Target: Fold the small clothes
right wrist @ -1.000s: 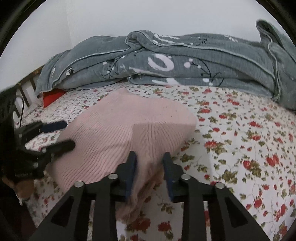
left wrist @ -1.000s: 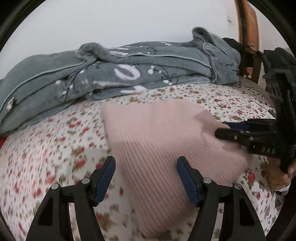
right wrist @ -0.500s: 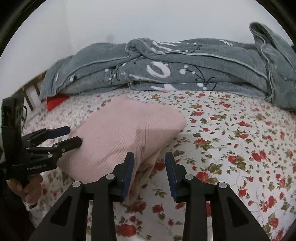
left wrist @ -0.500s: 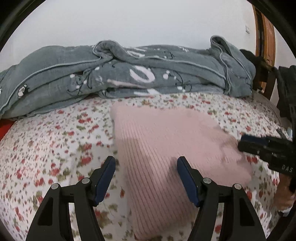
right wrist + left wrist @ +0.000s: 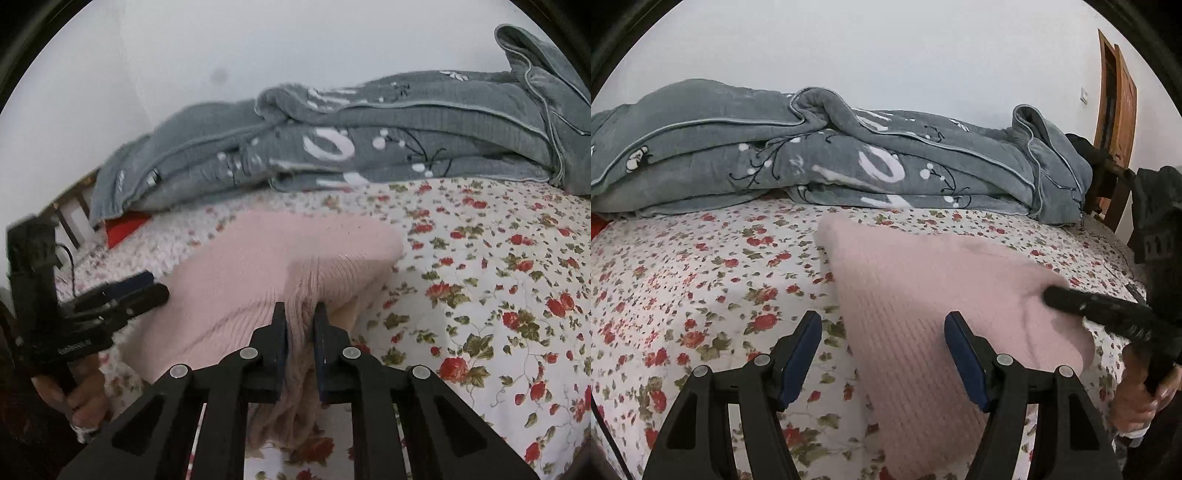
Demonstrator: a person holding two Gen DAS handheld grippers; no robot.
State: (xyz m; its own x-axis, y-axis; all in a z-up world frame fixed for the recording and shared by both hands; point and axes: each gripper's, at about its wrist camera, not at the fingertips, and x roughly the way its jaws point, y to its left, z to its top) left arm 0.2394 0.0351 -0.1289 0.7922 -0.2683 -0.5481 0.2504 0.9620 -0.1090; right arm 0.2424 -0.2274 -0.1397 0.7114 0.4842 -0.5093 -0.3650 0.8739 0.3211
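Note:
A pink ribbed knit garment [image 5: 923,295] lies folded on the flowered bed sheet [image 5: 683,277]. My left gripper [image 5: 882,328] is open, its jaws standing wide over the garment's near left edge, holding nothing. My right gripper [image 5: 300,314] is shut on a bunched edge of the pink garment [image 5: 280,258], and the cloth hangs down between its fingers. The right gripper also shows at the right in the left wrist view [image 5: 1052,293], and the left gripper at the left in the right wrist view [image 5: 147,288].
A grey blanket [image 5: 831,155] lies piled along the wall at the back of the bed. A wooden door frame [image 5: 1115,74] and a chair with dark clothes [image 5: 1108,173] stand at the right. A red item [image 5: 125,227] lies by the headboard.
My right gripper was part open around the garment's edge and has now shut on it. My left gripper has stayed open and drifted a little to the left.

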